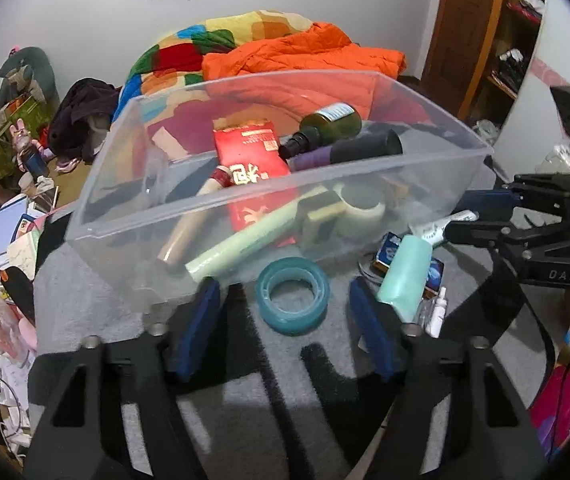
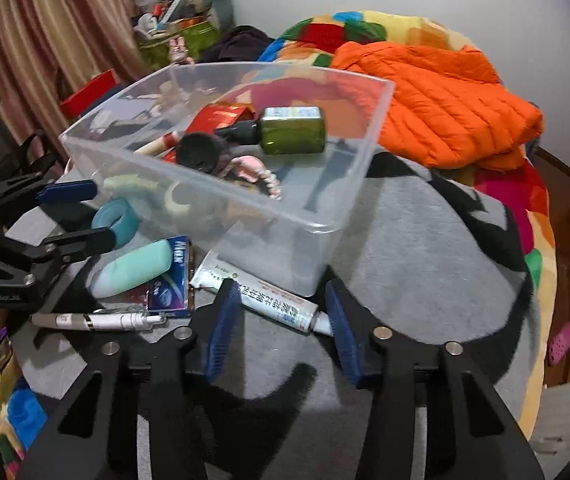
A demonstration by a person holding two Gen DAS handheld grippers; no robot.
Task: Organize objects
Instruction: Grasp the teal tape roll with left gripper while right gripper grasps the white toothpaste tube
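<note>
A clear plastic bin (image 1: 133, 216) (image 2: 325, 216) stands on a grey and black blanket (image 1: 277, 392) and holds a green bottle (image 1: 333, 122) (image 2: 291, 130), red packets (image 1: 251, 146), a tape roll and other items. A teal tape ring (image 1: 293, 298) (image 2: 116, 220) lies in front of it between my left gripper's (image 1: 285, 292) open fingers. A white tube (image 2: 269, 300) lies across my open right gripper (image 2: 283, 292). A mint bottle (image 1: 403, 276) (image 2: 133, 268), a blue box (image 2: 173, 276) and a white pen (image 2: 101, 322) lie beside the bin.
An orange jacket (image 2: 445, 100) and a colourful quilt (image 1: 221, 40) lie behind the bin. Cluttered papers and boxes (image 1: 1, 232) sit to the left. A wooden shelf (image 1: 501, 40) stands at the right. A curtain (image 2: 45, 28) hangs at the left.
</note>
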